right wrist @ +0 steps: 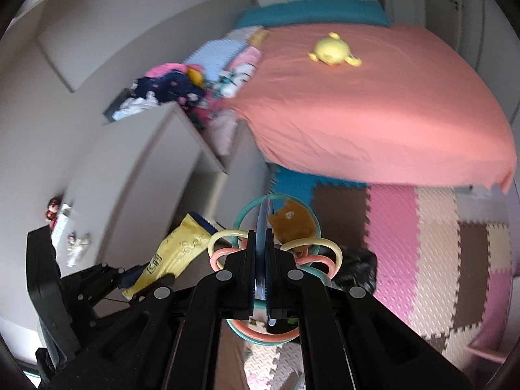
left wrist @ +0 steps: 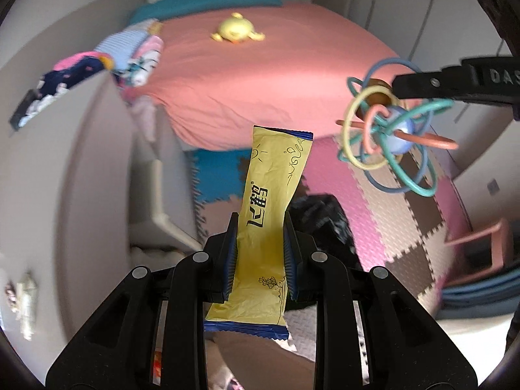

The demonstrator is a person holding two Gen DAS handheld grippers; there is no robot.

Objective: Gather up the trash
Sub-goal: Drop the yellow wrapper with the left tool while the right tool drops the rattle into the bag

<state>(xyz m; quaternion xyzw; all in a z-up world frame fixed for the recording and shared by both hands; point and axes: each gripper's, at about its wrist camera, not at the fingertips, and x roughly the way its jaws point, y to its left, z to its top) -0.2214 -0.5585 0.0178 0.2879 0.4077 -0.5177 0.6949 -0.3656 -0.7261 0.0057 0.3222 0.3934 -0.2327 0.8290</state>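
Note:
My left gripper is shut on a yellow snack wrapper with blue ends, held in the air above the floor mat. The wrapper also shows in the right wrist view, low at the left, with the left gripper on it. My right gripper is shut on a ring rattle toy of coloured loops. In the left wrist view the right gripper comes in from the right edge with the rattle toy hanging from it.
A bed with a pink sheet carries a yellow plush duck and a pile of clothes. A grey cabinet stands left. Foam puzzle mats cover the floor, with a dark bag below the wrapper.

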